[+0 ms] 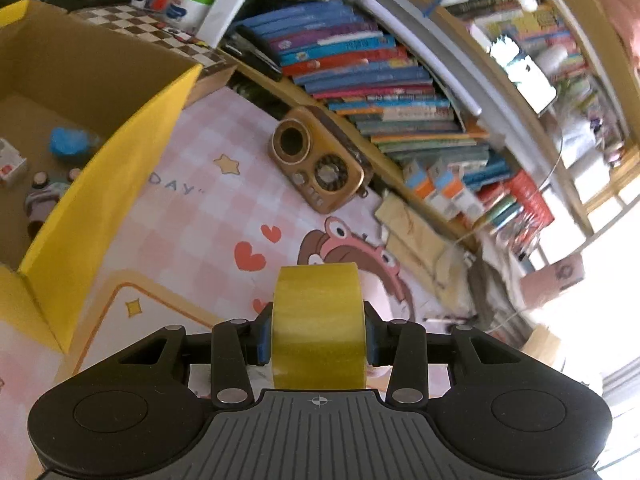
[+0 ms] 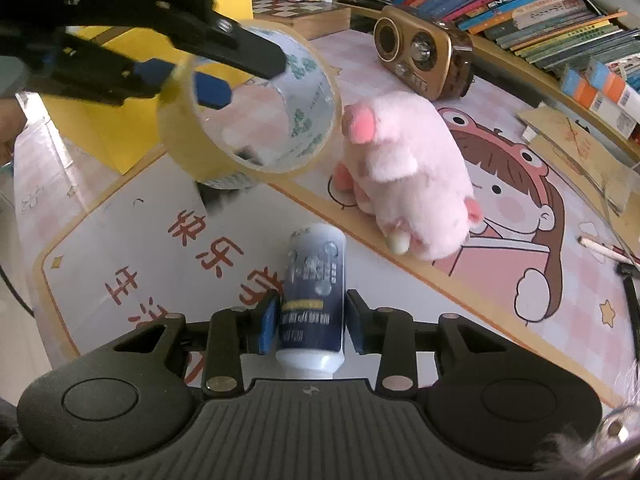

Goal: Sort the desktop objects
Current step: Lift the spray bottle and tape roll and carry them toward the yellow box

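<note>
- My left gripper [image 1: 318, 340] is clamped on a tape roll [image 1: 319, 324], held above the counter [image 1: 208, 216].
- My right gripper [image 2: 312, 326] is clamped on a small bottle [image 2: 314, 300] beside a pink plush pig [image 2: 408, 184].

Plainly a home study desk, likely a child's. Covered by a pink checked desk mat [image 2: 500, 208] printed with a cartoon girl, hearts and stars. Backed by a low wooden shelf crammed with colourful books [image 1: 372, 80], some stacked flat, some leaning. Furnished with homely bits: a retro-style brown radio [image 2: 424, 56], a pink plush pig [image 2: 404, 172], a checkered game board [image 2: 296, 6], a yellow cardboard box [image 1: 80, 216] holding small odds and ends. Lit by bright daylight from one side.
</note>
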`<state>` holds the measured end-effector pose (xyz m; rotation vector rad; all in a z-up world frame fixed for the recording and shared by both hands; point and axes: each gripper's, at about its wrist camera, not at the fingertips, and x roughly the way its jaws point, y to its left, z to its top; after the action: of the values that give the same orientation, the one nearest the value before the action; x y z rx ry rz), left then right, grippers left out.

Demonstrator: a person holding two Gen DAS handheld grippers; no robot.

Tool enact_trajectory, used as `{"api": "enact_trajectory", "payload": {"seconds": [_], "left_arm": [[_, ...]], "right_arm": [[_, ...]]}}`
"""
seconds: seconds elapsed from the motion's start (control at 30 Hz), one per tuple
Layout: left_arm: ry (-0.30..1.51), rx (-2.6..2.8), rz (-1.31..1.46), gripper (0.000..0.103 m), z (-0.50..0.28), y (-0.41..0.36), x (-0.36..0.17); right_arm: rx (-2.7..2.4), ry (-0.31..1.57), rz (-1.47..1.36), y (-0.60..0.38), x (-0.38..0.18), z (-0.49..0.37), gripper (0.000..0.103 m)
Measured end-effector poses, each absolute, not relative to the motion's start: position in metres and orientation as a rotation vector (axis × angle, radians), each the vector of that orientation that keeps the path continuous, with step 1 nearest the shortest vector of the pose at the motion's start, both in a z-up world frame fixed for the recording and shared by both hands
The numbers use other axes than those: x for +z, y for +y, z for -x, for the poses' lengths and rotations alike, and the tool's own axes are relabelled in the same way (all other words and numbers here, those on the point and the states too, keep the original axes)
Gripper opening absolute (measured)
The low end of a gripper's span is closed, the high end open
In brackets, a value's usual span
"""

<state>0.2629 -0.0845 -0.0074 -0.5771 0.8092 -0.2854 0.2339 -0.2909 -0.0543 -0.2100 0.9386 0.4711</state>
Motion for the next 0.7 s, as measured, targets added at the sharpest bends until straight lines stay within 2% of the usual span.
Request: {"api": "enact_trajectory", "payload": {"seconds": [0.43, 0.7], "left_arm": [[0.677, -0.280, 0.186, 0.040, -0.217, -0.103, 0.024], [0.632, -0.282, 0.131, 0.040, -0.179, -0.090, 0.036]], "right_arm": [[0.356, 0.934, 0.043, -0.303, -0.044, -0.218, 0.030], [0.332, 0.875, -0.023, -0.303, -0.014, -0.195, 0.030]]}}
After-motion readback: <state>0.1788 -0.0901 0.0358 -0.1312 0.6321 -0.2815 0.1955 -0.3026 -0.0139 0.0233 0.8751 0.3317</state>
